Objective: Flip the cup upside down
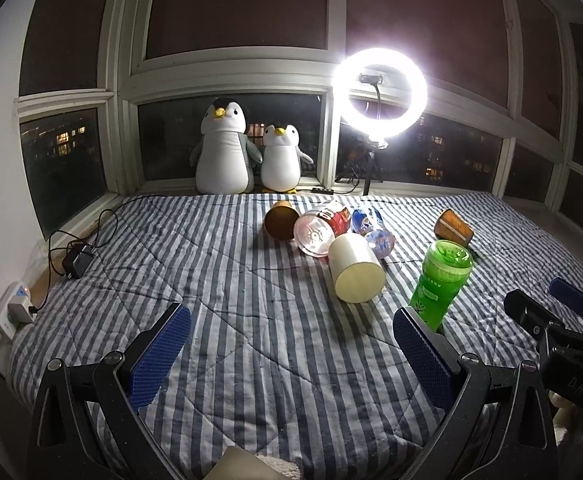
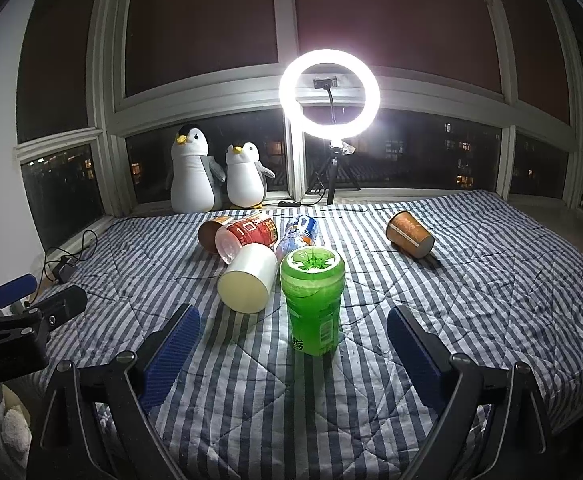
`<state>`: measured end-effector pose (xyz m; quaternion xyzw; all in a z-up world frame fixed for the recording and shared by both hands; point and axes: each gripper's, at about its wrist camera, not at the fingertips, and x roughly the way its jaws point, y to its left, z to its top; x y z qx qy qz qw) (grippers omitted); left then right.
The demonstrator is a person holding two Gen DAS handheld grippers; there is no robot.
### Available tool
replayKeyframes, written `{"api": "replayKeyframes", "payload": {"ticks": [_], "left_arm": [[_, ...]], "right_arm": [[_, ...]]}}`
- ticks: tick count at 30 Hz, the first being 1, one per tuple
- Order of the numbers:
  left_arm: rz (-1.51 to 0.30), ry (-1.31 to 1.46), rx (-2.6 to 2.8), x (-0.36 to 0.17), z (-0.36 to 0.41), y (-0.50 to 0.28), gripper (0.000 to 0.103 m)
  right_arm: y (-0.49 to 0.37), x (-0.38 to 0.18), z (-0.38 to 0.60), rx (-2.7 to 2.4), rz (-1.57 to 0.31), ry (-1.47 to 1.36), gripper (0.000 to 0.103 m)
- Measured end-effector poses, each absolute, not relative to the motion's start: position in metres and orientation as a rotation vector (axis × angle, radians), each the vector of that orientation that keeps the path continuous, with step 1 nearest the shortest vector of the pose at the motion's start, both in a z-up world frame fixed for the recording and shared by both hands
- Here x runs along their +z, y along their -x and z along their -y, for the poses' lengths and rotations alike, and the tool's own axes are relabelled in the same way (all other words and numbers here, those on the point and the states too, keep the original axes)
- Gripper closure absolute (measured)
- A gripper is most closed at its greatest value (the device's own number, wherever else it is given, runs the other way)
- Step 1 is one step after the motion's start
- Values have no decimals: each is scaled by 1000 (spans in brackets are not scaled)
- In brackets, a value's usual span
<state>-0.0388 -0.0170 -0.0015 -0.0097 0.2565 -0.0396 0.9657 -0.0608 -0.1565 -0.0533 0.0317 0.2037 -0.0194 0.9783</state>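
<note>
On blue-and-white striped quilt (image 2: 471,280): translucent green plastic cup (image 2: 313,300) standing, base uppermost, centred ahead of right gripper (image 2: 293,344), fingers spread wide, grasping nothing. Left gripper (image 1: 291,344) likewise released, empty, green cup (image 1: 443,284) just beyond its right finger. Behind: cream cylindrical cup (image 2: 247,278) on its side, touching clear red-labelled cup (image 2: 247,236); brown paper cup (image 2: 409,234) lying well apart, right.

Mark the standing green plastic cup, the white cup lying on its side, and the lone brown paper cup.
Green translucent plastic cup (image 2: 313,312): right wrist view, middle of its side wall.
White cylindrical cup (image 2: 244,286): right wrist view, round end facing the camera.
Brown paper cup (image 2: 409,234): right wrist view, side wall.
</note>
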Motion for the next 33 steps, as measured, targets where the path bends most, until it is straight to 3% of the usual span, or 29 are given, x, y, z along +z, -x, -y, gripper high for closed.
{"api": "replayKeyframes", "payload": {"ticks": [33], "left_arm": [[-528, 10, -81, -6, 18, 36, 1]], "right_arm": [[59, -55, 161, -45, -416, -86, 10]]}}
